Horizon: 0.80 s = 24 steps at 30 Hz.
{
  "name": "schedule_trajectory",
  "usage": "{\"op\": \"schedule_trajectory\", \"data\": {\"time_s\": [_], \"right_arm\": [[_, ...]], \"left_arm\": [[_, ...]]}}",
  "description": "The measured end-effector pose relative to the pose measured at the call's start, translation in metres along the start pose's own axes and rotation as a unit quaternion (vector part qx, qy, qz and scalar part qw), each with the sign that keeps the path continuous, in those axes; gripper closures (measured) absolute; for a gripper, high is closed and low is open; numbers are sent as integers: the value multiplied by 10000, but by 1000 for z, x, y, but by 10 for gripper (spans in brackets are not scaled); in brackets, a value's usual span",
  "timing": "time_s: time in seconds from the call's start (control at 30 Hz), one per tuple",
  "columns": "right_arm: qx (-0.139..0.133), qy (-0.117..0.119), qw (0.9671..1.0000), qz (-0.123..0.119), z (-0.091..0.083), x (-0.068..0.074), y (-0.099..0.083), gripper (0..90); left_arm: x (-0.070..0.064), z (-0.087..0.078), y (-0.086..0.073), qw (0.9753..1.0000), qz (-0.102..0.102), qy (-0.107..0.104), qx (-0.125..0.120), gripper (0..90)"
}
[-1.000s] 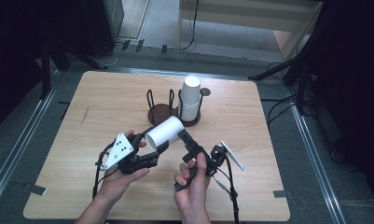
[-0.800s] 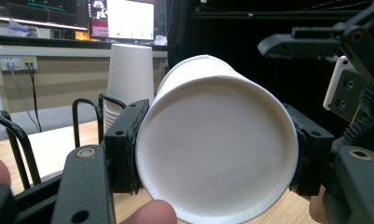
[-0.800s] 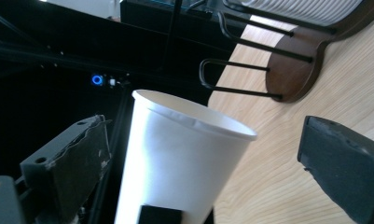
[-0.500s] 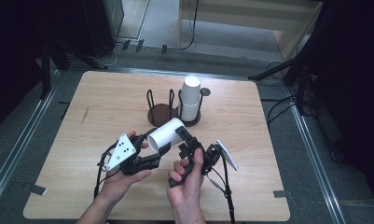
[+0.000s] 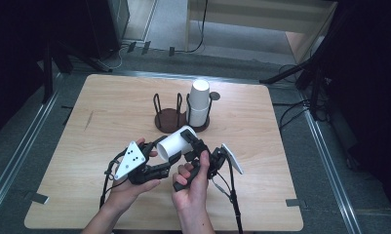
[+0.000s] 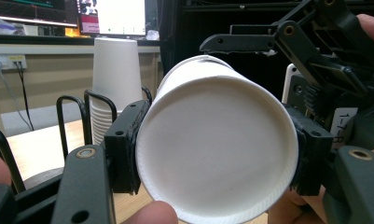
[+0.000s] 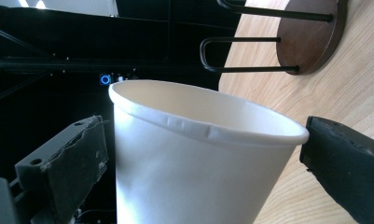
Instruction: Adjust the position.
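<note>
Left gripper view, left gripper (image 6: 212,158) clamping paper cup (image 6: 217,149) base

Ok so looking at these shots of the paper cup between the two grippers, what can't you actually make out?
- Inside of the held cup: left gripper view faces its closed base; right gripper view sees the rim from below.
- How many cups are in the stack: too small in the high view, partly behind the held cup in the left gripper view.
- Right gripper: whether its jaws press the cup; a gap shows beside the rim.

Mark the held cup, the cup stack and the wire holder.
held cup (image 6: 215,149), left gripper view, on its flat bottom.
cup stack (image 5: 199,102), high view, on its side wall.
wire holder (image 5: 166,122), high view, on its round base.
</note>
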State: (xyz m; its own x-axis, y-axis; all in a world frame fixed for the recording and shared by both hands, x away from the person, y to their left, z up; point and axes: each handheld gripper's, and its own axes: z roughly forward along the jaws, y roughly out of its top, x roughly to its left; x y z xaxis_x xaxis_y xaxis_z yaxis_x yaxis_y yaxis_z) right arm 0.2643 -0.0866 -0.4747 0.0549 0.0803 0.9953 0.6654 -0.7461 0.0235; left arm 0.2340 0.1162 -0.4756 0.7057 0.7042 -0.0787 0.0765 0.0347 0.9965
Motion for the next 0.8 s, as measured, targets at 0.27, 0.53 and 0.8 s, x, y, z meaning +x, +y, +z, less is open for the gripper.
{"op": "schedule_trajectory", "data": {"time_s": [0.27,0.53,0.8], "right_arm": [[46,86,9999,62,3,0,1,10],[80,127,9997,181,3,0,1,103],[63,113,9997,183,3,-2,0,225]], "left_arm": [[-2,1,-1,10000,47,-7,27,349],[-2,1,0,10000,52,-45,23,349],[-1,0,3,9997,-77,1,219,305]]}}
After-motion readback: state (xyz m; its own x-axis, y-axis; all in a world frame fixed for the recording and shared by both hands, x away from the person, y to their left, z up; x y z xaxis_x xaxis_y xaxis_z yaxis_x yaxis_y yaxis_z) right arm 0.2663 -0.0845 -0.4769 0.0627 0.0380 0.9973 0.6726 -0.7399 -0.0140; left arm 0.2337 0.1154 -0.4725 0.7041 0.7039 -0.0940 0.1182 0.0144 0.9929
